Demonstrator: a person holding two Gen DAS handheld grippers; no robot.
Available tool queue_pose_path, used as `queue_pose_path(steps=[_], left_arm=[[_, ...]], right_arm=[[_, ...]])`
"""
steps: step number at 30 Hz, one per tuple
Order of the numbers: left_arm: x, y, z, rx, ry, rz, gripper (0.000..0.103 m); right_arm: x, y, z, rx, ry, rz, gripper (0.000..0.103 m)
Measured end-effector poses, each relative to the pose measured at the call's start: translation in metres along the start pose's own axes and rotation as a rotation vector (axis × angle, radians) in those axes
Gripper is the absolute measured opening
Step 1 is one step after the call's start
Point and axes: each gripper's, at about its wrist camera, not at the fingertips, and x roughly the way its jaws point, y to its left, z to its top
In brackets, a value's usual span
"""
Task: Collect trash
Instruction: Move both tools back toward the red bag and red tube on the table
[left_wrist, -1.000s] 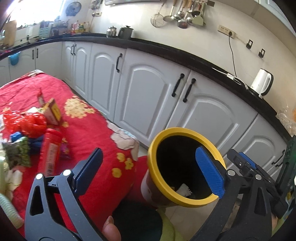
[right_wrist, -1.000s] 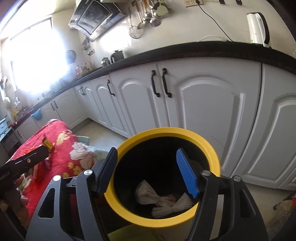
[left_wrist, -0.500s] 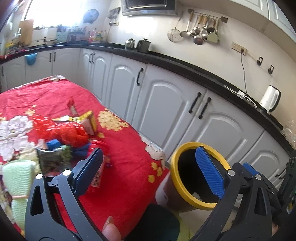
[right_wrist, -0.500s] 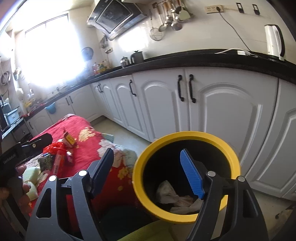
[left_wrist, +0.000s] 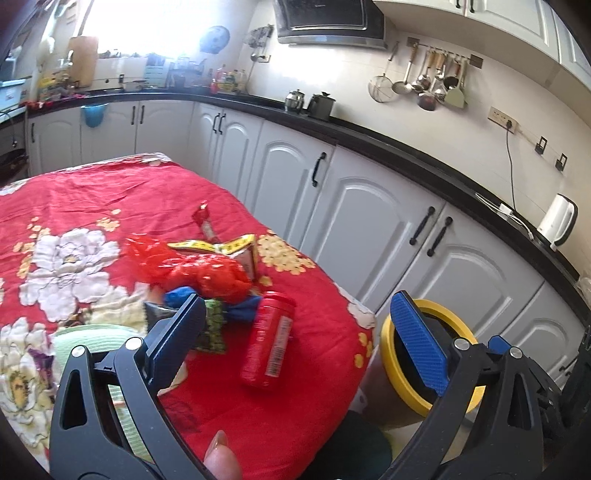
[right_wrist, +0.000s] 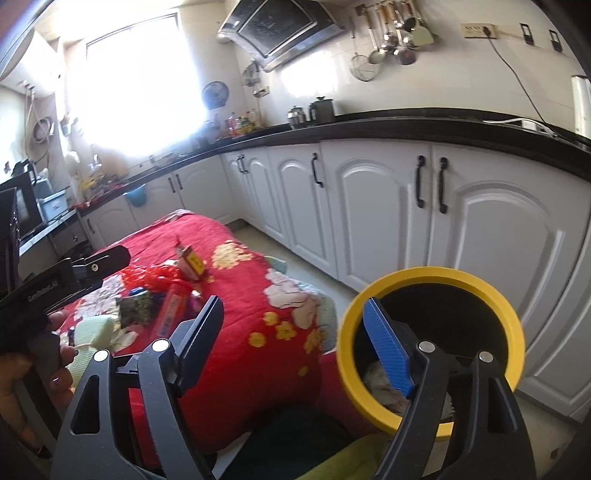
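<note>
Trash lies heaped on the red flowered cloth (left_wrist: 110, 192): a red plastic bag (left_wrist: 199, 269), a red can (left_wrist: 269, 339) on its side just beside it, a yellow box (left_wrist: 236, 247) behind. The yellow-rimmed bin (right_wrist: 432, 343) stands off the cloth's corner, crumpled paper (right_wrist: 380, 384) inside. Left gripper (left_wrist: 299, 343) and right gripper (right_wrist: 295, 350) both hang with fingers spread, holding nothing.

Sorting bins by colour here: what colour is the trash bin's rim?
Yellow, around a black interior; the trash bin's rim shows best in the right wrist view.
</note>
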Motion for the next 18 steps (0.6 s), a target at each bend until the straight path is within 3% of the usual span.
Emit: queue_pose_path(steps=[18], left_arm=[[-0.01,0.082,0.024,-0.098,-0.03,0.127,0.092]], right_arm=[[0.05,0.091,0.0,-0.126,0.077,0.132,0.077]])
